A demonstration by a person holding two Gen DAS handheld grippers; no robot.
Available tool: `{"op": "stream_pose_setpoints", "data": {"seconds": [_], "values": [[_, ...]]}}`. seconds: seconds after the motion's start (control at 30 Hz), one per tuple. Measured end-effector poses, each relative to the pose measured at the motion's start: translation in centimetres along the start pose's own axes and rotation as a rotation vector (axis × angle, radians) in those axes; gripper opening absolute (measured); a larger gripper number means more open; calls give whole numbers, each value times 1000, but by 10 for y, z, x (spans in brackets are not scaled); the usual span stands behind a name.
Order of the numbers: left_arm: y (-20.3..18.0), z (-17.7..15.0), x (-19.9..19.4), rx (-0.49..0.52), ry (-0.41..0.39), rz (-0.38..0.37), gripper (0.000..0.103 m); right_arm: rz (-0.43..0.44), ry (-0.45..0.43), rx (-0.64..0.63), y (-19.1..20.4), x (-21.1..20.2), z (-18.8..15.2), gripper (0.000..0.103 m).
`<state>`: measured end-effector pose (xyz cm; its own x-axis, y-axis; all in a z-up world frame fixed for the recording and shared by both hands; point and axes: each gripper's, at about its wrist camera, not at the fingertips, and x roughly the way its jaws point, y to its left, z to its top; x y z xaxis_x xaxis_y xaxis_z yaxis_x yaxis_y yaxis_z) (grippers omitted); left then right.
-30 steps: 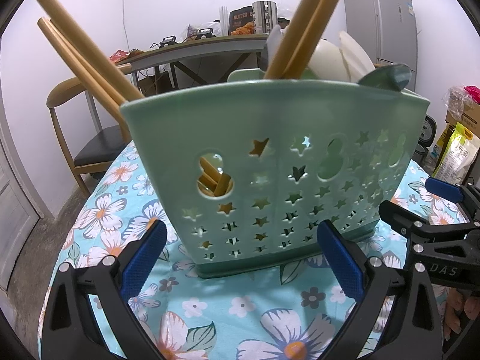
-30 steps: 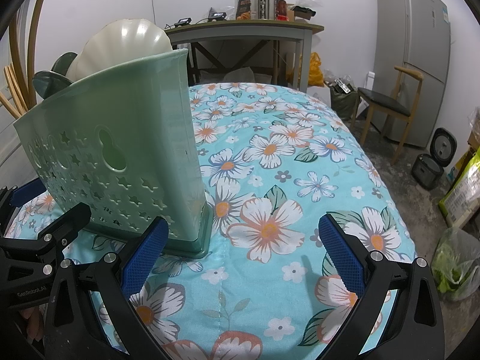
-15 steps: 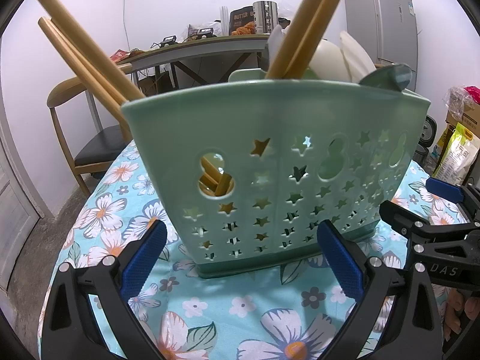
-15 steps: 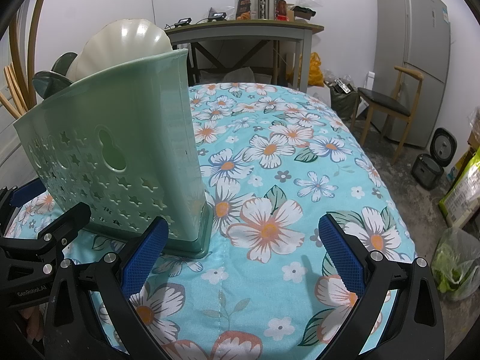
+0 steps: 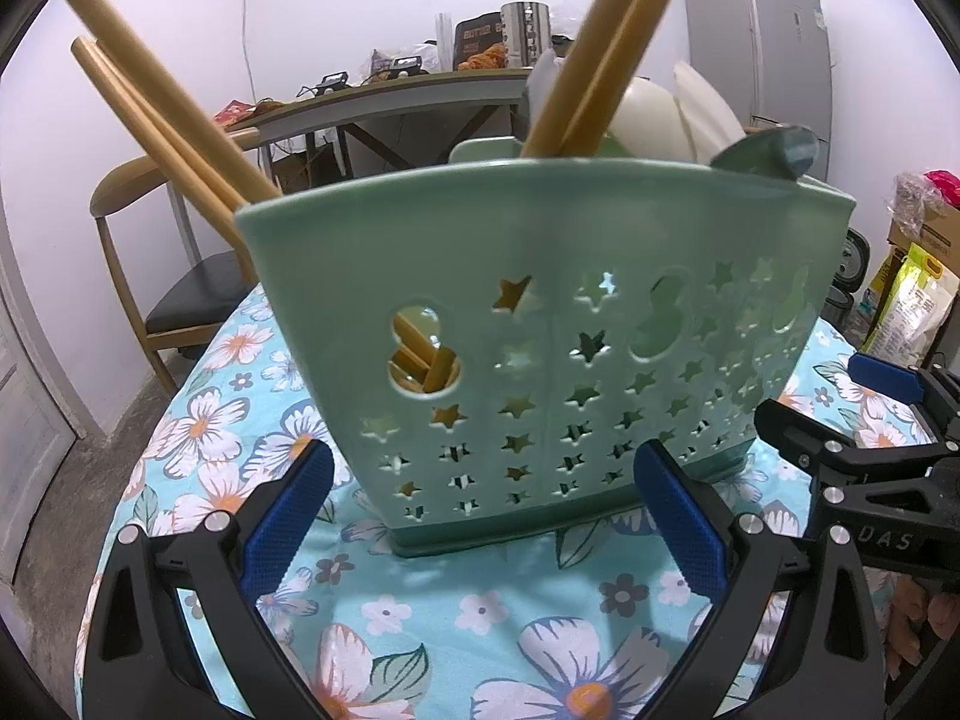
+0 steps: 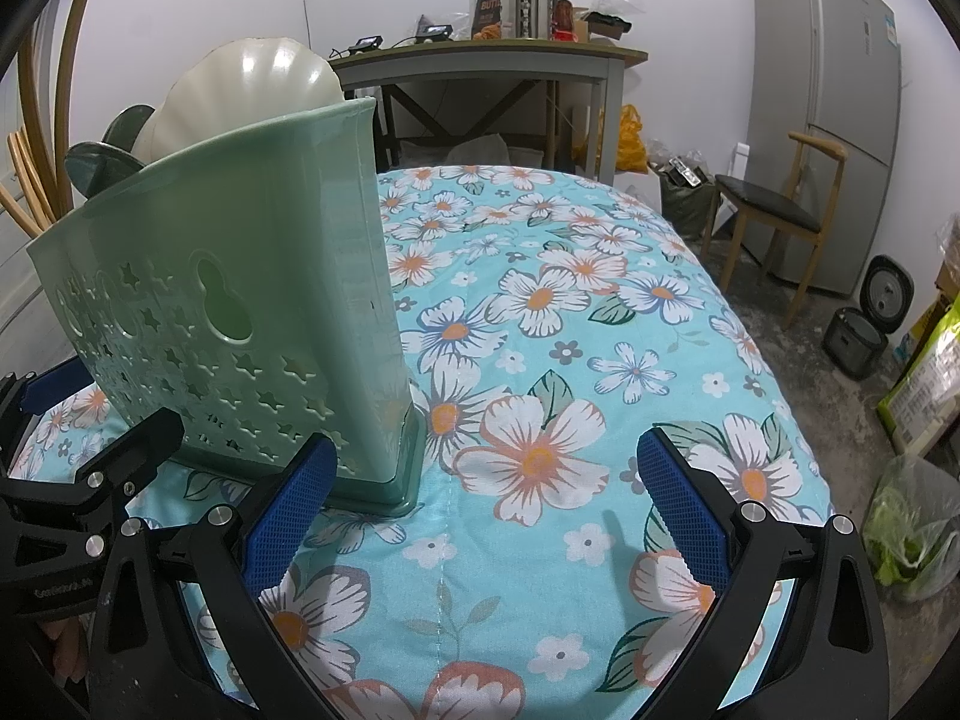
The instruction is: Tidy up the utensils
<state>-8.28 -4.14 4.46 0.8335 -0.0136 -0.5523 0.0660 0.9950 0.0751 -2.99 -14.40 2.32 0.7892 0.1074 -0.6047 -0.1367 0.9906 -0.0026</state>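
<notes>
We see the long tan wooden chopsticks (image 5: pixel 162 114) leaning out over the left rim of the pale green plastic utensil caddy with star-shaped cut-outs (image 5: pixel 540 324), which stands upright on the turquoise flower-printed tablecloth (image 6: pixel 600 360); we judge that they lean because they are far taller than the walls that hold them. A second pair of wooden chopsticks (image 5: pixel 606 42) slants up from the middle, and to the right the cream-white plastic spoons (image 5: pixel 654 120) and a dark green spoon bowl (image 5: pixel 774 150) sit sorted in their own section, so we take the organizing to be close to done, with no loose utensil left on the cloth that we can see. Our left gripper (image 5: pixel 480 516) hovers low just in front of the caddy wall, its blue-padded tongs wide apart, holding and touching nothing. Further right, our right gripper (image 6: pixel 480 516) hangs beside the caddy's right corner, tongs equally spread and empty, over bare cloth.
</notes>
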Motion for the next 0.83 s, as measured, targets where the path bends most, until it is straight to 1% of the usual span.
{"op": "stream_pose_setpoints", "data": {"seconds": [0.13, 0.37, 0.47, 0.7, 0.83], "values": [[-3, 0, -1, 6, -3, -1, 98, 0, 0, 0, 0, 0, 0, 96], [1, 0, 0, -16, 0, -22, 98, -1, -2, -1, 0, 0, 0, 96], [0, 0, 0, -8, -2, -16, 98, 0, -1, 0, 0, 0, 0, 96], [-7, 1, 3, 8, 17, 35, 98, 0, -1, -1, 0, 0, 0, 96], [-8, 2, 5, 6, 25, 47, 98, 0, -1, 0, 0, 0, 0, 96]]}}
